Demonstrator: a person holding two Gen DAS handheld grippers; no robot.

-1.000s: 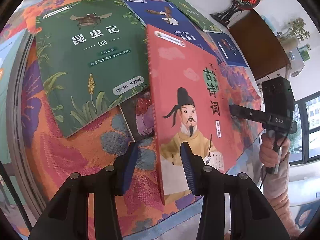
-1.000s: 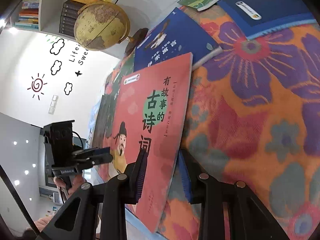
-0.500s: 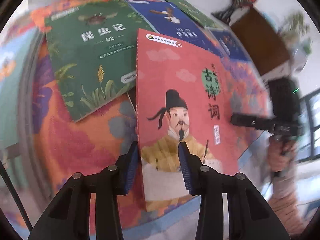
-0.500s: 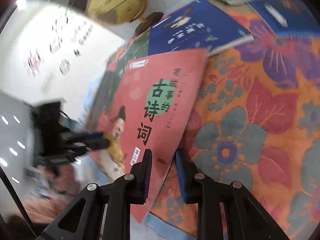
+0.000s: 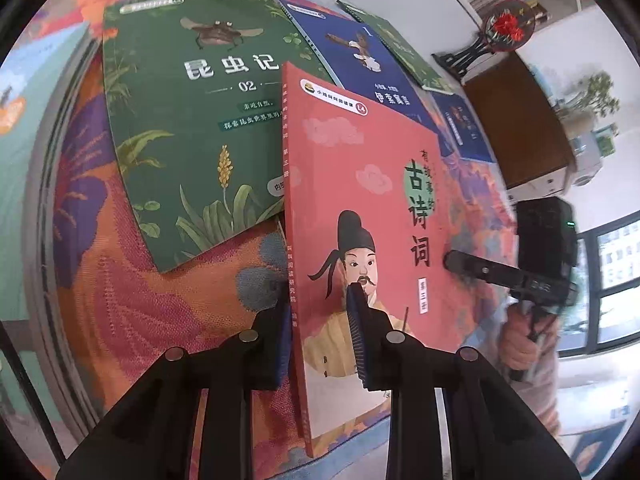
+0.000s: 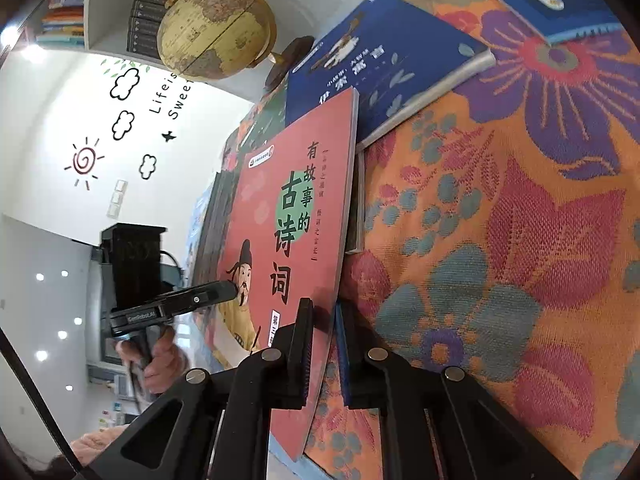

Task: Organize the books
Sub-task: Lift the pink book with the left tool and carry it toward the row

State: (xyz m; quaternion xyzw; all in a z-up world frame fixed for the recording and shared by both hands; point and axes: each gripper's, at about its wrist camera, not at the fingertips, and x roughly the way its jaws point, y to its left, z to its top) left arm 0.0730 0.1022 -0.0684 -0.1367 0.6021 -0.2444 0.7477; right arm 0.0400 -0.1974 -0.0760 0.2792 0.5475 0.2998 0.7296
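Note:
A red book (image 5: pixel 360 184) with a bearded man in a black hat on its cover is tilted up off the flowered cloth. My left gripper (image 5: pixel 320 304) is shut on its near corner by the spine. In the right wrist view the same red book (image 6: pixel 280 184) runs between the fingers of my right gripper (image 6: pixel 323 308), shut on its opposite edge. Each gripper shows in the other's view: the right gripper (image 5: pixel 452 260) at the book's right edge, the left gripper (image 6: pixel 232 290) on the cover. A green insect book (image 5: pixel 192 120) and a blue book (image 5: pixel 360 60) lie flat behind.
The flowered tablecloth (image 6: pixel 500 240) covers the table. Another green book (image 5: pixel 404 56) and a small blue book (image 5: pixel 464 128) lie farther back. A globe (image 6: pixel 212 28) stands at the far end, below shelves of books. A hand (image 5: pixel 520 348) holds the right gripper's handle.
Both pairs of fingers have closed onto the red book. The book has swung so its spine points at the left gripper, and its edge now stands up off the cloth.

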